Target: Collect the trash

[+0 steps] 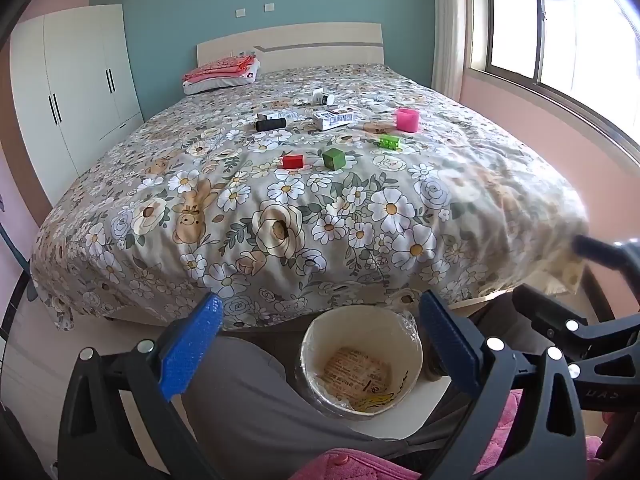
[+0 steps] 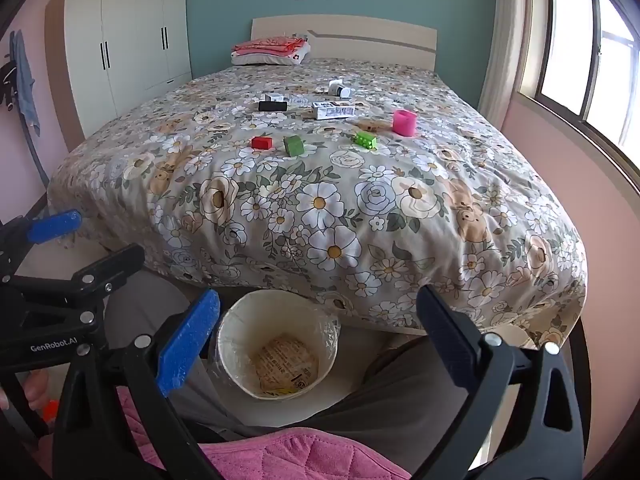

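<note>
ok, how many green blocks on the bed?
2. A green cube near mid-bed beside the red block, and a lighter studded green block toward the window side, near the pink cup. None visibly hidden.

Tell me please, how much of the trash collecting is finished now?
Little looks done: the bin holds only one printed paper. Nothing is in hand; the left gripper and right gripper are open above it. Left on the bed: white box, black cylinder, tipped cup.

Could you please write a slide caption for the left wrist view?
Open left tool above a lined bin at the foot of a floral bed strewn with small items.
</note>
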Motion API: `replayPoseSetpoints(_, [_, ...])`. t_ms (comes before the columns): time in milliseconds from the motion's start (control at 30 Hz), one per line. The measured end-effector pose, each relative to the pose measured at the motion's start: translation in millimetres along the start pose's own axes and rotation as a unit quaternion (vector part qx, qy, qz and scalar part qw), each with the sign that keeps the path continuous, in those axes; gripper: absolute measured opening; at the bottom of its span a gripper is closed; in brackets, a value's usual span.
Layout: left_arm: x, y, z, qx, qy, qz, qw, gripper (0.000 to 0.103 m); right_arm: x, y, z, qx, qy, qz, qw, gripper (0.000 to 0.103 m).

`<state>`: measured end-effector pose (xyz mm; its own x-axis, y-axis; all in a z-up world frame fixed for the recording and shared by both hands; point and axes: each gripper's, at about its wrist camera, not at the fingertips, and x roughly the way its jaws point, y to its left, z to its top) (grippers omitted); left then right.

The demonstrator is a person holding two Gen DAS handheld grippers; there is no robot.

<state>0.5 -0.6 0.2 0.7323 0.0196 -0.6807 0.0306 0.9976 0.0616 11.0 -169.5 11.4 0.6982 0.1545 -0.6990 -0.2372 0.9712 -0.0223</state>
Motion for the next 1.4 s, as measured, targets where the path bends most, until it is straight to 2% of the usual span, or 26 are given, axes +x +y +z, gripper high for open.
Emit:
replayPoseSetpoints(267, [-8.8,0.2,2.4,0.003,-0.013,0.003,0.9999,0.100,0.4,1.0,-0.1,-0.001,0.003,-0.002,1.000,0.096])
replayPoseSetpoints(1400, [-4.6,-2.9,1.0,0.004,-0.011,0.000,0.9999,0.100,1.5,0.8,-0.4,-0.003,0.005,-0.003,1.000,0.096])
